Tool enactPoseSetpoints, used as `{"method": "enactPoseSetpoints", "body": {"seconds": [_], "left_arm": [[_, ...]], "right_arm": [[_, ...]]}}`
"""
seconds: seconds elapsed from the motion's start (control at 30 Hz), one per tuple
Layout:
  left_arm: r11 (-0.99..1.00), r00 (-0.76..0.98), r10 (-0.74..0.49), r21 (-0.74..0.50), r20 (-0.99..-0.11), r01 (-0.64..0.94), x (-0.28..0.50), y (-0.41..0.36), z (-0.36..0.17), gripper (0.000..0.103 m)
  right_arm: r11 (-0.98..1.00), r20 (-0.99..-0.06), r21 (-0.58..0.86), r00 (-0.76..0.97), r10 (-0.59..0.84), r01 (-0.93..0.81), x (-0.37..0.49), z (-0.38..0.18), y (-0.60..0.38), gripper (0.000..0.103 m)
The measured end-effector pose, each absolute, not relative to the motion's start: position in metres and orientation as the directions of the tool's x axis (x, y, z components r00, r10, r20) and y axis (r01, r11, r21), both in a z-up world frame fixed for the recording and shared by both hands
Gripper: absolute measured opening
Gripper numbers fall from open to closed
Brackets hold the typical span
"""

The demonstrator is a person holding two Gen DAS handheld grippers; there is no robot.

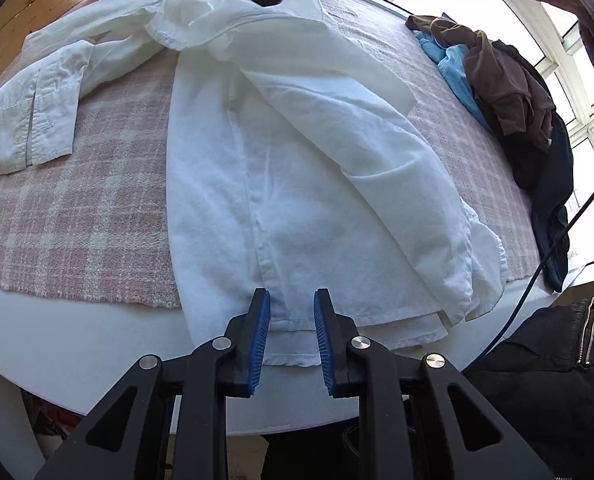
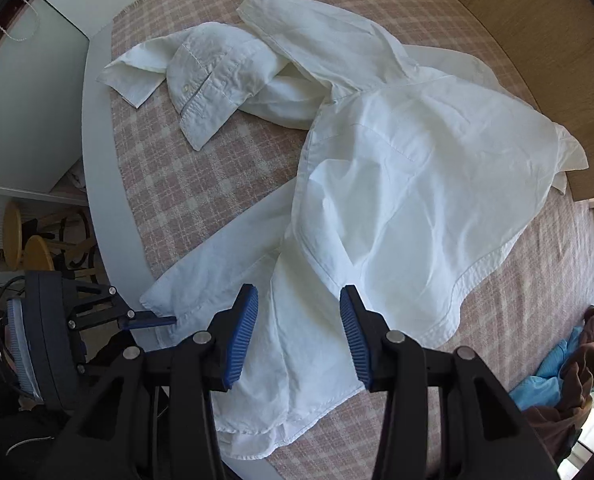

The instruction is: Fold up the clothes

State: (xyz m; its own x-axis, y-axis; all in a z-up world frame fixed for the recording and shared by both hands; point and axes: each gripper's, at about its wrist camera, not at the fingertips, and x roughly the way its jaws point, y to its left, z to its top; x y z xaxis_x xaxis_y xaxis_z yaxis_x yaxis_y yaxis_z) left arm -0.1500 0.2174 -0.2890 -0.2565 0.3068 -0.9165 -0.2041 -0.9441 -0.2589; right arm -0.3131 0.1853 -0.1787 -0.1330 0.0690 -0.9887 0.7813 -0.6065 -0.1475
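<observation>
Both claws gape over the white shirt [image 1: 281, 184]; clothes pile [image 1: 509, 96] lies apart.

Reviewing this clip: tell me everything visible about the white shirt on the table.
The white shirt is a long-sleeved button-up of crumpled, woven-looking cotton or linen. It lies spread on a pink checked cloth, partly folded: one side is turned over the body. One sleeve stretches sideways, its buttoned cuff flat on the cloth. The hem overhangs the cloth onto the white table edge. The left hand-held gripper is open around the hem; the right hand-held gripper is open above the body.
</observation>
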Motion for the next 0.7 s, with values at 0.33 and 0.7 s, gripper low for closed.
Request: {"method": "enactPoseSetpoints", "body": {"seconds": [0.33,0.7], "left_arm": [[-0.911,-0.335,0.408,-0.400,-0.849,-0.096,-0.135,0.174,-0.270,0.000],[-0.863,-0.378,0.474,-0.504,-0.796,-0.022,-0.129,0.149,-0.261,0.000]], "right_arm": [[-0.660,-0.958,-0.268,-0.264,0.109,0.702,-0.425,-0.174,0.153,0.043],[-0.718,-0.988,-0.144,-0.135,0.070,0.681,-0.461,-0.175,0.154,0.051]]}}
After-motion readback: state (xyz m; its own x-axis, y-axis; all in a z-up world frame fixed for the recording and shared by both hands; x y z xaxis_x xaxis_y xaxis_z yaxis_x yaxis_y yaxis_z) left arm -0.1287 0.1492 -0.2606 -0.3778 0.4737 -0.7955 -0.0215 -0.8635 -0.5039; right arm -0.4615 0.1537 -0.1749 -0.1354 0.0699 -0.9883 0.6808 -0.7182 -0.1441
